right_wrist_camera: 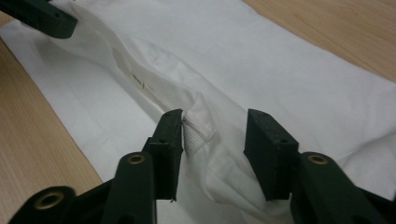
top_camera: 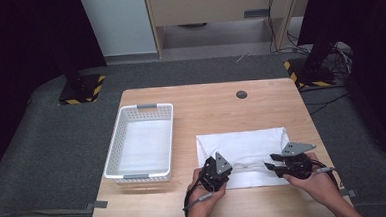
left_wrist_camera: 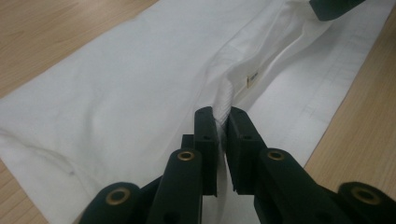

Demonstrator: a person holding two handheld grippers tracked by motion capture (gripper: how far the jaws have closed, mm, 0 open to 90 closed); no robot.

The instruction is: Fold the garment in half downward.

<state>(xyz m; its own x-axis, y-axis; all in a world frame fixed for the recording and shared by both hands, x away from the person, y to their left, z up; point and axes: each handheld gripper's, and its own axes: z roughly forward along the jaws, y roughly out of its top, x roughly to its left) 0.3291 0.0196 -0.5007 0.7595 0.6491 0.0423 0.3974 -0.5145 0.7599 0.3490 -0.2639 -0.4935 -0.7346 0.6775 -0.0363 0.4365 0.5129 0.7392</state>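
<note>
Garment [top_camera: 243,146], white, lay lower right of frame; left gripper [left_wrist_camera: 223,122] pinched ribbed collar, right gripper [right_wrist_camera: 212,133] gaped around fold, not clamping. Risk: one-sided pull could bunch cloth.

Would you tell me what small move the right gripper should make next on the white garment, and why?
Probably close the right gripper on the ribbed edge. Its jaws stand apart with the white garment bunched between them, one pad touching the fabric, the other clear. The left gripper is already pinched on that same edge, so both would then hold it for a lift or fold.
</note>
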